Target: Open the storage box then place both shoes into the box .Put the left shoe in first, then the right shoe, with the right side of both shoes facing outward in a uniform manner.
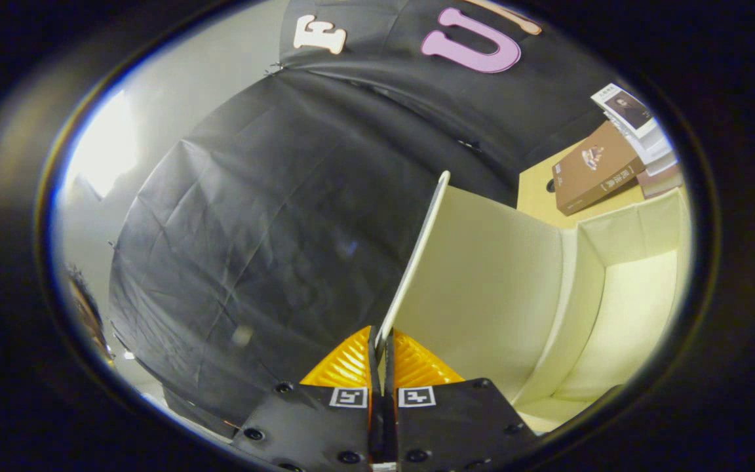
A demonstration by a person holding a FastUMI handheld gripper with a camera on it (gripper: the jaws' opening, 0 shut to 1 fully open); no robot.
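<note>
Storage box open just ahead, right of fingers; we see bare interior, no shoes inside. Gripper clenched on lid edge, lid raised upright. Risks we judge: thin edge slipping from pinch, lid dropping back; pulling too far could drag box toward books beyond.
</note>
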